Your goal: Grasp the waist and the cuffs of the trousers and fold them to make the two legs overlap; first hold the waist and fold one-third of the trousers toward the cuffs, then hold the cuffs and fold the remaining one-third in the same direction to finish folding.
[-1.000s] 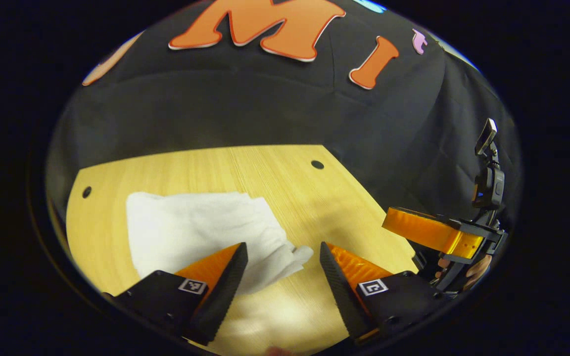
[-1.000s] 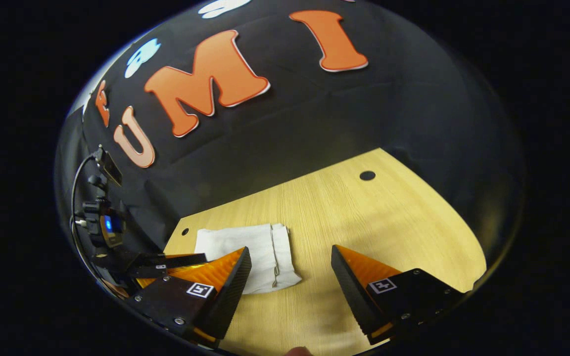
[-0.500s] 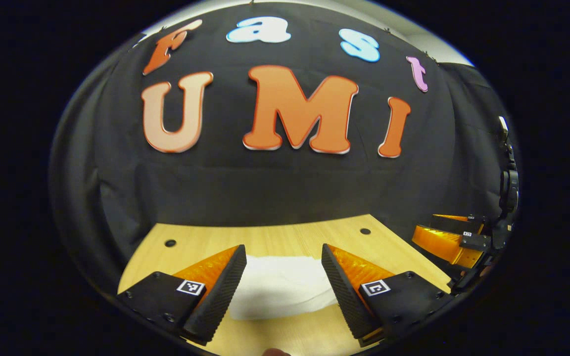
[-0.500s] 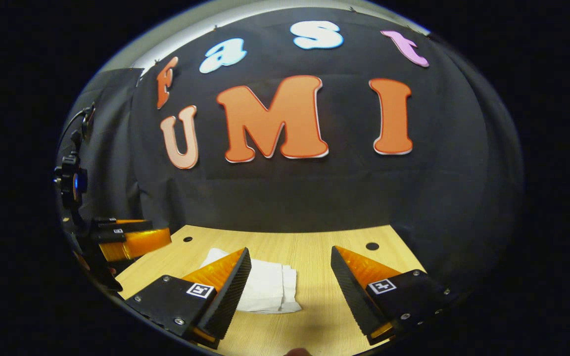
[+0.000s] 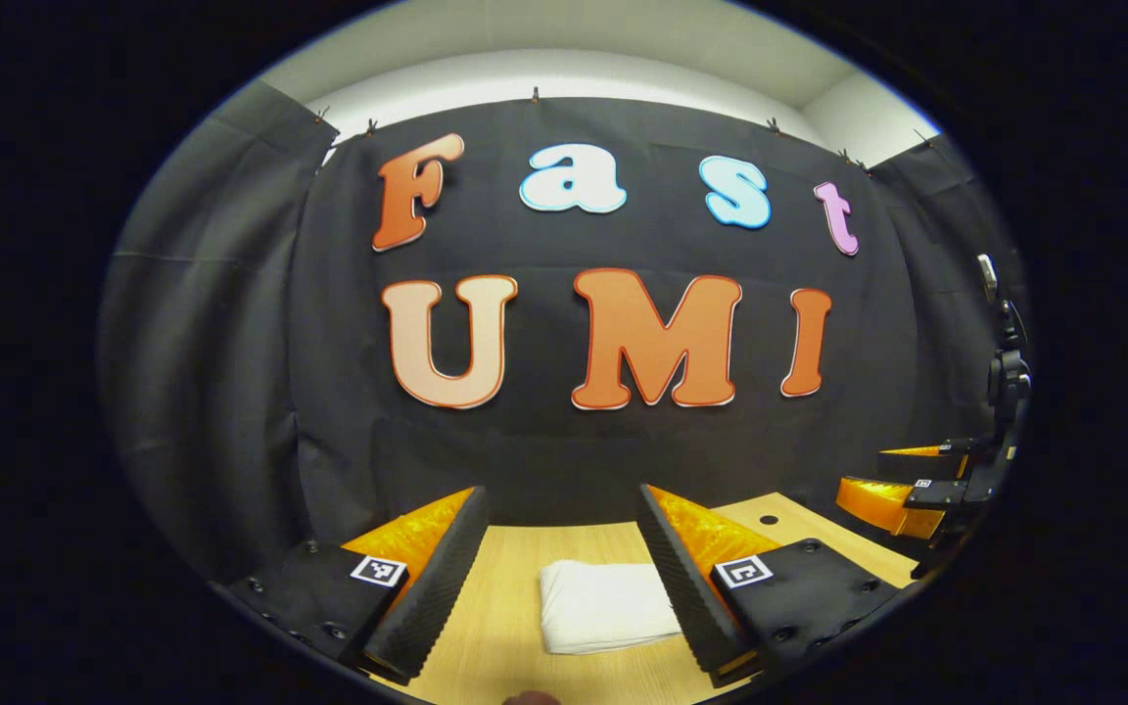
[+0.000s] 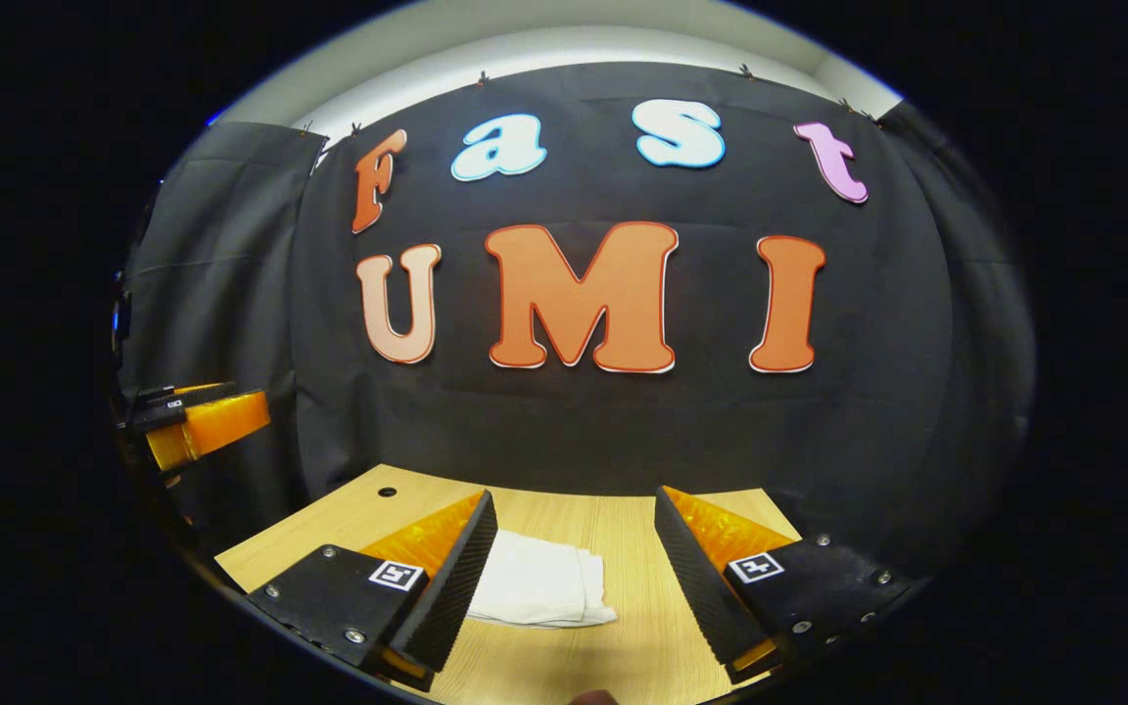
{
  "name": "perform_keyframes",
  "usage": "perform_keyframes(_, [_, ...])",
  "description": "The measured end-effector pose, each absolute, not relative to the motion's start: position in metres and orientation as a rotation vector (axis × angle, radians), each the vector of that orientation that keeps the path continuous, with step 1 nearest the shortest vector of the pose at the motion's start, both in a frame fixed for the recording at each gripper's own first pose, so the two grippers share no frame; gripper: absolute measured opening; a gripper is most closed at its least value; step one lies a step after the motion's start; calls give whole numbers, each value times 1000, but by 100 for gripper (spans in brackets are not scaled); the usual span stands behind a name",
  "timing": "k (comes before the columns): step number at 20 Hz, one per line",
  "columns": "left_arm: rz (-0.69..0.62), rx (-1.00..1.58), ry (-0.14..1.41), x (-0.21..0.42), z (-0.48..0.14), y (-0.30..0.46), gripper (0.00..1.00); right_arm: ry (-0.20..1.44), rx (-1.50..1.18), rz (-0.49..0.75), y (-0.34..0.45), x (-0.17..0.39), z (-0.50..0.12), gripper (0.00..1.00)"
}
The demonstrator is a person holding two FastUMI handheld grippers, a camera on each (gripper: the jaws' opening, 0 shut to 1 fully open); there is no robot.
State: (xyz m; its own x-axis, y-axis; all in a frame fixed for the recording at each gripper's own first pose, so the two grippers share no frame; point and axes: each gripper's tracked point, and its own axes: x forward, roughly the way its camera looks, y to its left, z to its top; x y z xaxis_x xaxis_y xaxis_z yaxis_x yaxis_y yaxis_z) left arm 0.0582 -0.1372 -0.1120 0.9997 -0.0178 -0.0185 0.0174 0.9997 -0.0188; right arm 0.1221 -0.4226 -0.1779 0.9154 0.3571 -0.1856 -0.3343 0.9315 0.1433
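Note:
The white trousers (image 5: 603, 605) lie folded into a small flat bundle on the wooden table (image 5: 500, 607). In the left gripper view my left gripper (image 5: 562, 509) hangs open above and in front of the bundle, nothing between its fingers. My right gripper (image 6: 574, 509) is open too, raised over the table; the folded trousers (image 6: 537, 591) rest below it, nearer its left finger. The right gripper (image 5: 902, 485) is seen from the side at the right edge of the left gripper view. At the left edge of the right gripper view is the left gripper (image 6: 194, 419).
The booth's black cloth wall (image 6: 574, 421) stands close behind the table. Small round holes (image 6: 387, 492) mark the tabletop near its far corners (image 5: 769, 520). Bare wood surrounds the bundle.
Both grippers have lifted and tilted up from the table, staying open. The folded trousers have stayed put and now look smaller and lower in both views.

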Motion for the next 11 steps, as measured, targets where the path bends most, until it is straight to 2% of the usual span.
perform_keyframes(7, [-55,-10,-15,47,-116,-146,100,116,74,347,-409,56,-153,97])
perform_keyframes(11, [-50,-3,-1,41,-122,-147,100,136,53,350,-403,26,-158,98])
